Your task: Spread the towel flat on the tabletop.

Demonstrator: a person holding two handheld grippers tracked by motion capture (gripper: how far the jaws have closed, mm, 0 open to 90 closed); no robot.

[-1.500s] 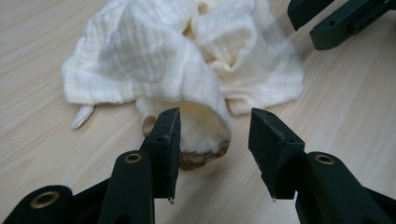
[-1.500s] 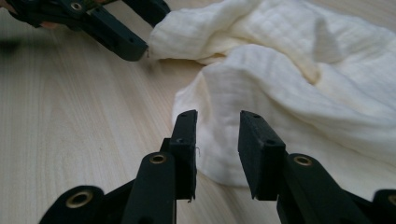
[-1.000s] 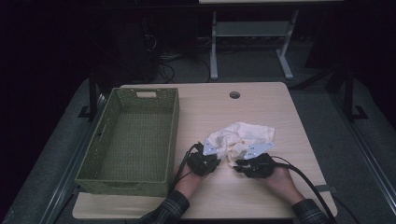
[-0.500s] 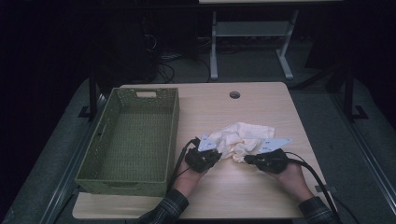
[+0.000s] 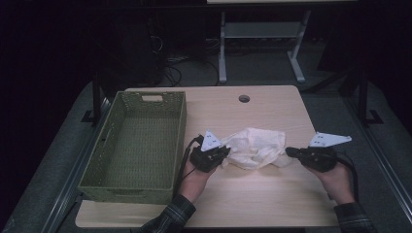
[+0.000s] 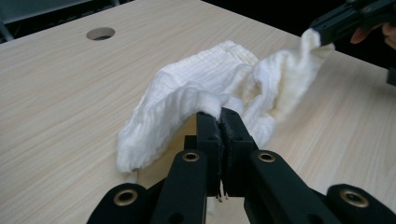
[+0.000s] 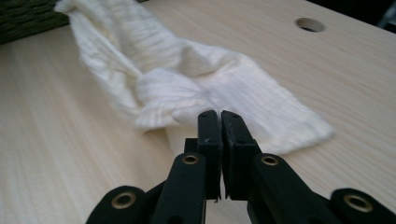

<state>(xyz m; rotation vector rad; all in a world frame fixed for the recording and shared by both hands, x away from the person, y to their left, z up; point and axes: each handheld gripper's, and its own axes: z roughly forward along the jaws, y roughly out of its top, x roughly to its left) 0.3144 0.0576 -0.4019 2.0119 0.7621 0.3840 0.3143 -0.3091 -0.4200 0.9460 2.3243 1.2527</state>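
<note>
On the surface [image 5: 272, 194], L gripper [image 5: 219, 156] & R gripper [image 5: 290, 152] each clamp a cloth [image 5: 255, 147] edge, prob. to spread it flat.

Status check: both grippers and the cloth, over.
Left gripper shut on white cloth, near edge. Right gripper shut on the opposite edge, cloth bunched between them above the table. Green basket to the left, nothing in the way.
</note>
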